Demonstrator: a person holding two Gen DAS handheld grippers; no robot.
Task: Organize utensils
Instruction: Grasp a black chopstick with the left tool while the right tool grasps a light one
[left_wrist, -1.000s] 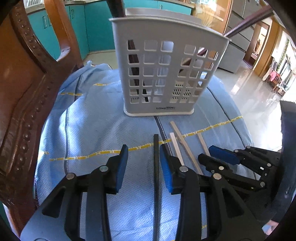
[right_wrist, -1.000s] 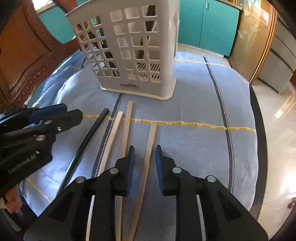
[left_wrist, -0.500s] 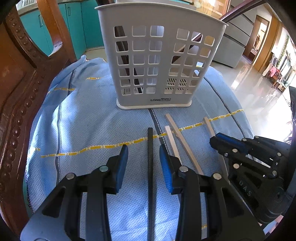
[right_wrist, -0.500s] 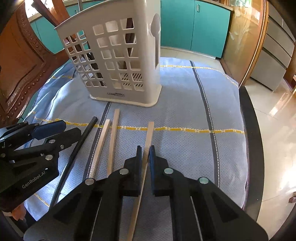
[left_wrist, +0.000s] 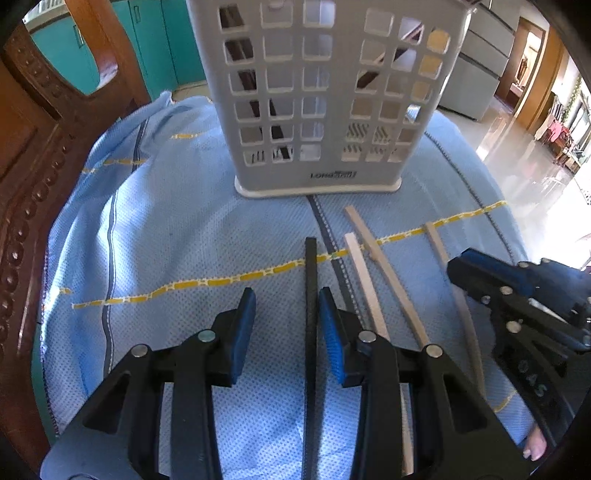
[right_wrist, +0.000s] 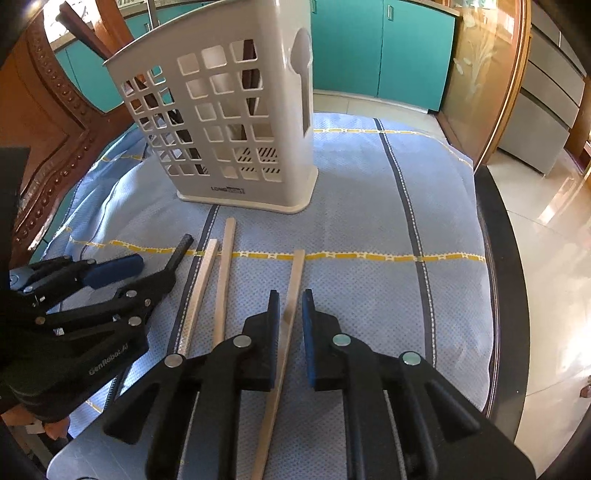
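Note:
A white slotted utensil holder (left_wrist: 317, 99) (right_wrist: 229, 122) stands upright on the blue cloth, with dark utensils inside. Three wooden chopsticks and one black chopstick lie in front of it. My left gripper (left_wrist: 286, 306) is open, low over the cloth, its fingers on either side of the black chopstick (left_wrist: 310, 280). My right gripper (right_wrist: 288, 306) has its jaws close around the rightmost wooden chopstick (right_wrist: 293, 291), with a narrow gap on each side. Two more wooden chopsticks (right_wrist: 225, 269) lie between the grippers.
A blue cloth (right_wrist: 369, 206) with yellow and dark stripes covers the round dark-rimmed table (right_wrist: 502, 280). A carved wooden chair (left_wrist: 33, 155) stands close on the left. Teal cabinets (right_wrist: 380, 48) and a shiny floor lie beyond.
My right gripper closed down around the rightmost wooden chopstick, then its jaws parted slightly. My left gripper moved forward along the black chopstick, closer to the holder, and stayed open.

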